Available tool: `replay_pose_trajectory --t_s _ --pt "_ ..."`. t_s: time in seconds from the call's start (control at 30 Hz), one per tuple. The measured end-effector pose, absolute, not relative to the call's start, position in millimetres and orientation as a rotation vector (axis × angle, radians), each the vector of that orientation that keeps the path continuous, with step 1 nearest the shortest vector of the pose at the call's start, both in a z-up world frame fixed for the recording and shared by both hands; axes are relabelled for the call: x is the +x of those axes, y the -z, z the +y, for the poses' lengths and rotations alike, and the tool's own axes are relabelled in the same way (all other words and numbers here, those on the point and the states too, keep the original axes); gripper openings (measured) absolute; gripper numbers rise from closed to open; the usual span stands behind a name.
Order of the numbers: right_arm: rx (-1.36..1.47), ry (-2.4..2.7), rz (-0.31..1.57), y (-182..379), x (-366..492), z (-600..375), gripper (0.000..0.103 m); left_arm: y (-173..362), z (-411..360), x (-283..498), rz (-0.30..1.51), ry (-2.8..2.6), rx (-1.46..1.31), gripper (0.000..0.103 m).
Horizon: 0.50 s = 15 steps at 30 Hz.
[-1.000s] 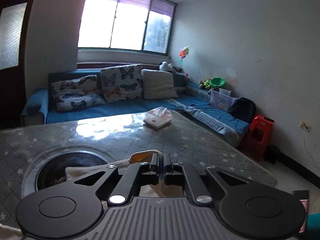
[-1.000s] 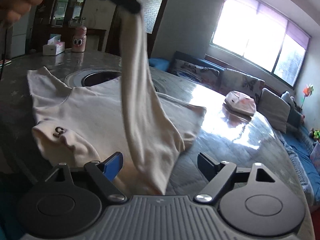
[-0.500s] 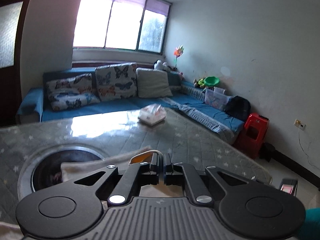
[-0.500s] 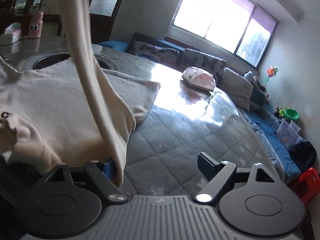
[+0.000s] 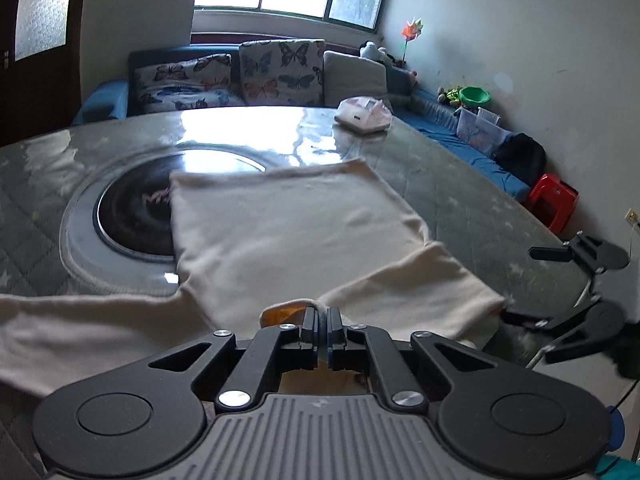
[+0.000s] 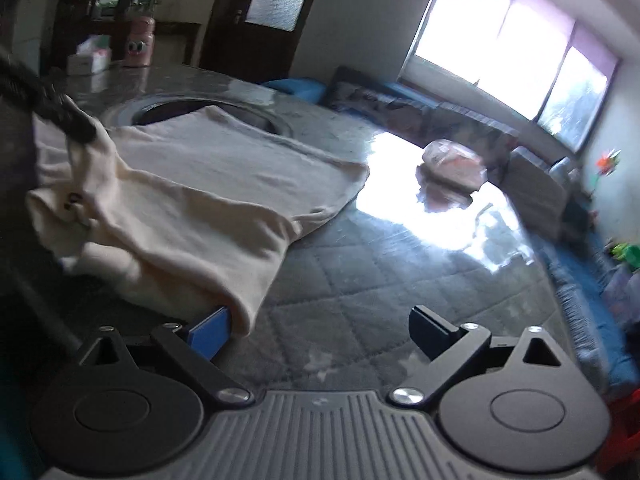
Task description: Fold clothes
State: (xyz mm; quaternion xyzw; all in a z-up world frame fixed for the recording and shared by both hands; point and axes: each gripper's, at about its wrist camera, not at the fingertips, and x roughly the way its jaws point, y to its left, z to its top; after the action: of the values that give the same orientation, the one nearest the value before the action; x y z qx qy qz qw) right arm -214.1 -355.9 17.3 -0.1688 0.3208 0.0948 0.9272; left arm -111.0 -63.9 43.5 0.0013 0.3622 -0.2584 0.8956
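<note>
Cream garment (image 5: 288, 232) flat, one sleeve (image 5: 416, 284) folded inward

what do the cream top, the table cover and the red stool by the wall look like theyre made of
Cream top: soft knit, likely cotton; matte, slightly fuzzy, drapes in limp folds.
Table cover: quilted grey fabric with stitched diamonds, apparently under a clear glossy sheet, since the window glare mirrors off it.
Red stool: probably moulded plastic; uniform colour, smooth rounded edges, though too small to be sure.
</note>
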Motion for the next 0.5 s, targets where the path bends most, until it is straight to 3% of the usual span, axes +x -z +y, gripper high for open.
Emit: replay_pose_trajectory --t_s 0.07,0.33,0.5 --pt "-0.291 -0.226 0.675 -25.8 -215.5 -362.8 0.088 -37.4 -61.1 -113.4 0.764 0.529 0.008 0.005" --pt "-0.122 -0.305 0.653 -44.9 -172.0 -363.6 0.044 -35.6 -58.1 -116.2 0.753 0.509 0.026 0.005" --pt "-0.220 -0.395 0.640 -36.6 -145.0 -332.0 0.034 -41.4 -57.4 -115.6 0.726 0.504 0.042 0.005"
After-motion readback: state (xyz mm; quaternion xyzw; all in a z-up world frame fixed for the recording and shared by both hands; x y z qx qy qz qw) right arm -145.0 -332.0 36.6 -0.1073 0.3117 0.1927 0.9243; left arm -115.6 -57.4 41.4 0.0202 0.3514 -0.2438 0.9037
